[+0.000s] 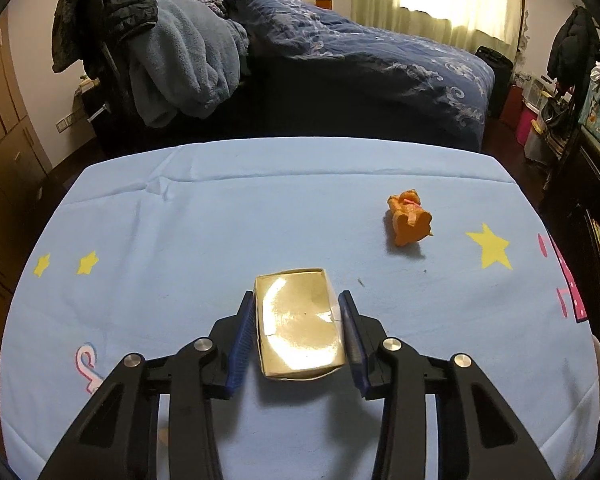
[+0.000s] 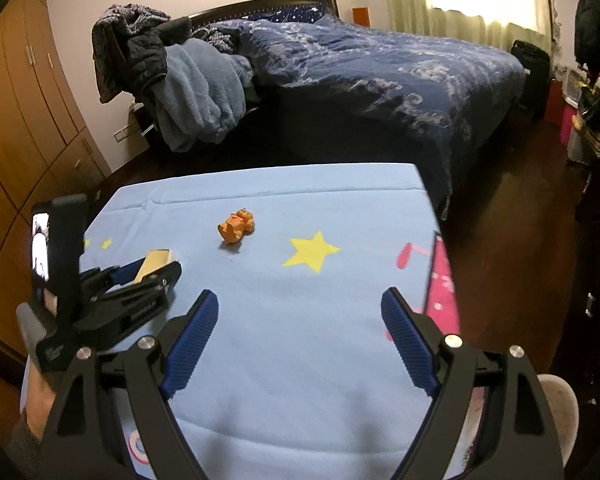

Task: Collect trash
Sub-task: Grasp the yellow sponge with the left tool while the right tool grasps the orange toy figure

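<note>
A small gold cardboard box [image 1: 298,320] lies near the front of the light-blue star-print cloth [image 1: 220,220]. My left gripper [image 1: 297,295] has it between its blue pads, which touch both of its sides. From the right wrist view the same box [image 2: 156,262] shows at the tip of the left gripper [image 2: 158,266], held by a hand [image 2: 36,396]. A crumpled orange piece, shaped like a small bear [image 1: 410,220], lies farther back to the right, apart from both grippers. My right gripper [image 2: 299,293] stands open above the cloth with nothing between its fingers; the orange piece [image 2: 236,226] is beyond it to the left.
The cloth-covered table ends at a right edge [image 2: 432,216] over dark wooden floor. Behind it stands a bed with a dark blue quilt [image 1: 380,68] and a heap of clothes and a blanket [image 1: 172,64]. Wooden wardrobes [image 2: 28,120] line the left wall.
</note>
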`<state>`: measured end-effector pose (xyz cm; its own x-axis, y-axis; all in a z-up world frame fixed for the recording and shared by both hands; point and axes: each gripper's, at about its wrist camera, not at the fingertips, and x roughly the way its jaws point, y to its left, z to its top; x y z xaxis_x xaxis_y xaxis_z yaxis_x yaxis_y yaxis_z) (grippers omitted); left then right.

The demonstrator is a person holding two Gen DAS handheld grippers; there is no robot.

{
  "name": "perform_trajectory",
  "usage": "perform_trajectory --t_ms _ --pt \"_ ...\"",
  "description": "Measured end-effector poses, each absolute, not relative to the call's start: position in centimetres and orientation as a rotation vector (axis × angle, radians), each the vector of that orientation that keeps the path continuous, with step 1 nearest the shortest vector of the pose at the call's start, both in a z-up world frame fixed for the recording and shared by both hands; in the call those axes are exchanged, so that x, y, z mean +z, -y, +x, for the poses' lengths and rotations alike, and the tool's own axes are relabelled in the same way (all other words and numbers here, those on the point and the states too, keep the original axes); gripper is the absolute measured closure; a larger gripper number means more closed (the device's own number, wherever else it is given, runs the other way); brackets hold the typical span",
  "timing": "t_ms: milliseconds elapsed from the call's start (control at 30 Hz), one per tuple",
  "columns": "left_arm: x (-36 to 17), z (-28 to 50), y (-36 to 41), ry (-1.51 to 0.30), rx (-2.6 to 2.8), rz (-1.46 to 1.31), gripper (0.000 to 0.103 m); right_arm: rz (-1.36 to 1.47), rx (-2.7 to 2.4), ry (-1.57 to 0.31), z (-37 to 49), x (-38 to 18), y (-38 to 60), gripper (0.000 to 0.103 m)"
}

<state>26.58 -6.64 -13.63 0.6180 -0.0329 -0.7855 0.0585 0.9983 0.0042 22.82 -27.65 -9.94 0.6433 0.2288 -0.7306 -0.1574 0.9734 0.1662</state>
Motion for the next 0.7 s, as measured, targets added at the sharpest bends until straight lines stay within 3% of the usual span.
perform_trajectory --t_ms 700 --pt "-12.8 26.0 1.5 -0.898 0.008 -0.068 0.061 -0.010 0.215 -0.960 33.8 -14.6 18.0 0.019"
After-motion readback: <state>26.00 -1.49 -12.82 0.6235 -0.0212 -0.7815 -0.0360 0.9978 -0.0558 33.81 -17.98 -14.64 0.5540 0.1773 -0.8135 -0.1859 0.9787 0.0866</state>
